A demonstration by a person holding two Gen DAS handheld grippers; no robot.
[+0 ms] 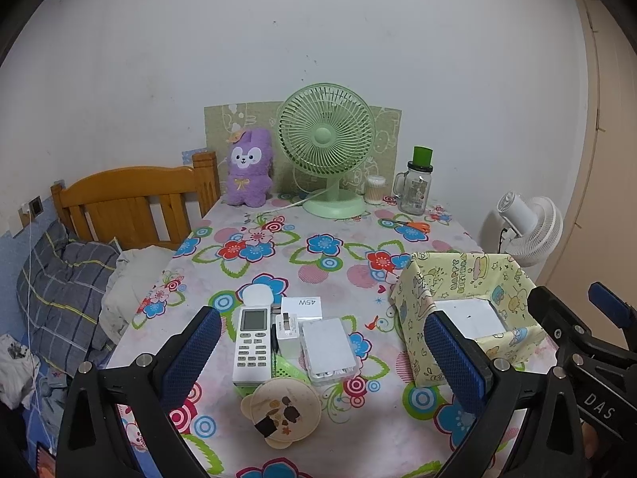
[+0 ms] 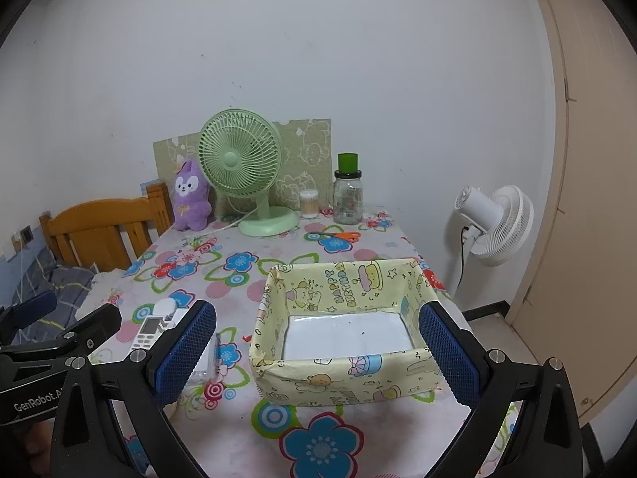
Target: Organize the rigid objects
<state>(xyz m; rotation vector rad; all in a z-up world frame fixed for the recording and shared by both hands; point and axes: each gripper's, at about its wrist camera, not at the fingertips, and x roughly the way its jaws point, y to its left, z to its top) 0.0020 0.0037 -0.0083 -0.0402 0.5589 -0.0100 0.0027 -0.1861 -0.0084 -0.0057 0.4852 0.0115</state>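
A white remote control [image 1: 252, 343], a white charger [image 1: 287, 330], a clear plastic case [image 1: 328, 349], a white 45W box [image 1: 301, 306], a green item [image 1: 284, 370] and a round bear-shaped mirror [image 1: 280, 412] lie clustered on the floral table [image 1: 318, 263]. A yellow paper-covered box [image 2: 342, 330] with a white bottom stands to their right, empty. My left gripper [image 1: 322, 358] is open above the cluster. My right gripper [image 2: 316, 352] is open in front of the yellow box. The remote [image 2: 149, 332] shows partly behind the right gripper's left finger.
At the table's back stand a purple plush [image 1: 249, 167], a green desk fan [image 1: 326, 147], a cotton swab tub [image 1: 375, 189] and a glass jar [image 1: 416, 189]. Orange scissors [image 1: 410, 225] lie near them. A wooden bed [image 1: 131, 203] is left, a white floor fan [image 2: 493, 227] right.
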